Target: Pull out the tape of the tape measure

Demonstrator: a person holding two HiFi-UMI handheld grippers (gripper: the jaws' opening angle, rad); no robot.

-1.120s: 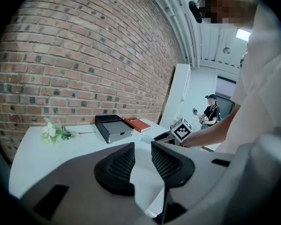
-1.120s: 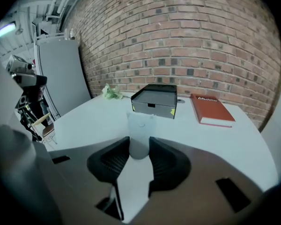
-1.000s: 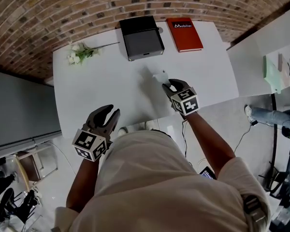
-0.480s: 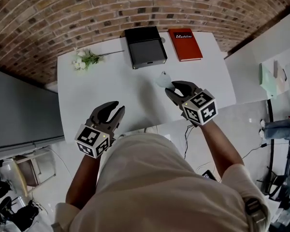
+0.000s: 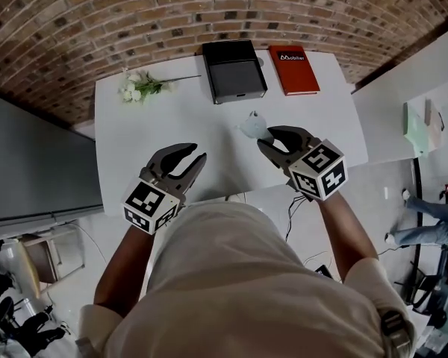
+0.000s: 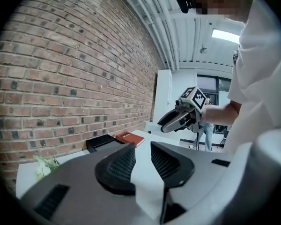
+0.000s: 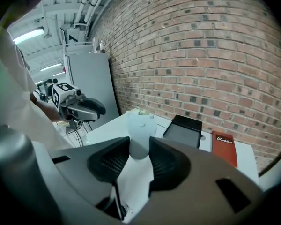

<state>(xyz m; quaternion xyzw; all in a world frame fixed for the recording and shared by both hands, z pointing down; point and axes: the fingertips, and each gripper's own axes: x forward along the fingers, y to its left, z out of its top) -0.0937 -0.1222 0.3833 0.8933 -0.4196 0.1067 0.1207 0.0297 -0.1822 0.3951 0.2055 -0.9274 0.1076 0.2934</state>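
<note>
Tape measure [image 5: 252, 124] was up off the tabletop [image 5: 157, 118], pinched by its lower end in the right hand-held gripper [image 5: 266, 137]. The ribbed pads [image 7: 163, 161] were closed on both flanks and most of the body stuck out past the jaw tips, probably to leave the case clear for a pull. The case looked like a pale, smooth, rounded plastic shell. No blade was out yet, and the hook tab couldn't be made out. The left hand-held gripper [image 5: 198, 154] was empty, its jaws parted with only tabletop showing through the gap. It was held well apart from the right one and aimed roughly across at it, likely staged to come in and take the tape end. The dark rubbery ridged pads should bite fine on the slick shell, but a thin tab would need a more precise pinch. Further back on the matte white tabletop sat a flat black box [image 5: 234, 69] and a red hardcover book [image 5: 293, 69] side by side near the brick wall [image 5: 134, 21]. A flower sprig [image 5: 140, 86] lay off to the left, all clear of the work zone.
</note>
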